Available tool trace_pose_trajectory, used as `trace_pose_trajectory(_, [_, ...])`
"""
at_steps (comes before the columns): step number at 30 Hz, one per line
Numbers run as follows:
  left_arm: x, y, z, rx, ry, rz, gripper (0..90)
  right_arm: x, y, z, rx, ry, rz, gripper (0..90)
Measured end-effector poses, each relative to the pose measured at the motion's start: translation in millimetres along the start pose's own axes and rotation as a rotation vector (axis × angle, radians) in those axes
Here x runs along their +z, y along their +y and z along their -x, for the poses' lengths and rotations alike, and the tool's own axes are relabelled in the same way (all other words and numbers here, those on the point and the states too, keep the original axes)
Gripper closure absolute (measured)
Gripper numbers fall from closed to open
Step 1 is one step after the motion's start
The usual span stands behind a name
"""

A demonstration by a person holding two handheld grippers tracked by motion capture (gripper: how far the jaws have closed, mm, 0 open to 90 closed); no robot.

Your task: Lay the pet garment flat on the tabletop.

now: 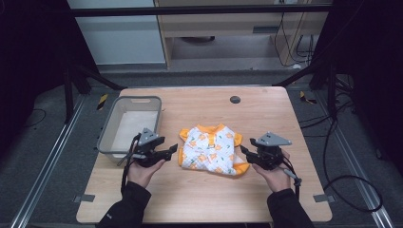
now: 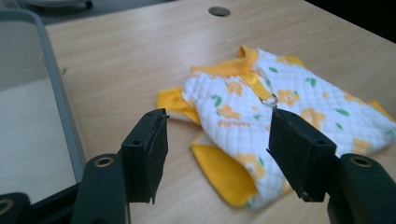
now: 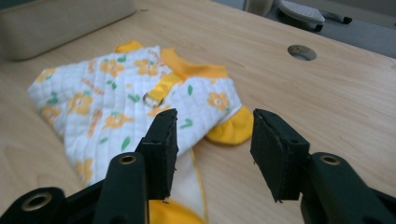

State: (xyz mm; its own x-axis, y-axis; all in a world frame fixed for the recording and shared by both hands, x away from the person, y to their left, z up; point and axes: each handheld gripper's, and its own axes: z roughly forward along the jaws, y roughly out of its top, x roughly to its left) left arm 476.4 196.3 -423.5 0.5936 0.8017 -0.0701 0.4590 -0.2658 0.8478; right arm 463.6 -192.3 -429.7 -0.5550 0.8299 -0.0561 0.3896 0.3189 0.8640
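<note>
A small quilted garment [image 1: 211,149], white with orange flowers and yellow trim, is lying crumpled near the middle of the table [image 1: 266,118], slightly toward the near edge. The left gripper [image 1: 172,150] is hovering just beside its left side, fingers [image 2: 147,151] standing wide apart and holding nothing. The right gripper [image 1: 243,151] is hovering at the garment's right side, fingers [image 3: 161,149] likewise spread and empty. A grey basket [image 1: 107,130] is sitting by the table's left edge.
</note>
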Motion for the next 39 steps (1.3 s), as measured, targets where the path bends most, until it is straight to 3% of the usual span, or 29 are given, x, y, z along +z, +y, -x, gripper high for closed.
trace_pose_trajectory(6, [-1.5, -19.2, 8.2, 0.039, -0.023, -0.034, 37.9, -16.6, -22.1, -7.6, -0.011, 0.052, -0.01, 43.3])
trace_pose_trajectory(11, [13.9, -33.5, 12.9, 0.056, -0.028, -0.112, 39.8, -13.3, -47.2, -13.7, -0.011, 0.087, -0.046, 40.6])
trace_pose_trajectory(14, [21.5, -41.0, 16.2, 0.065, -0.02, -0.131, 40.2, -8.4, -55.9, -16.9, -0.024, 0.098, -0.07, 41.0])
trace_pose_trajectory(18, [28.1, -45.2, 18.2, 0.082, -0.022, -0.157, 40.3, -1.3, -59.2, -23.9, -0.054, 0.118, -0.092, 41.7])
trace_pose_trajectory(28, [46.4, -50.5, 31.4, 0.16, -0.044, -0.184, 42.6, 24.3, -59.3, -39.4, -0.062, 0.183, -0.123, 44.4])
trace_pose_trajectory(32, [52.7, -50.9, 32.5, 0.165, -0.039, -0.179, 49.4, 31.0, -59.2, -43.2, -0.094, 0.187, -0.136, 50.7])
trace_pose_trajectory(39, [58.7, -51.2, 32.4, 0.14, -0.05, -0.202, 68.6, 32.3, -57.8, -42.6, -0.1, 0.214, -0.148, 74.2])
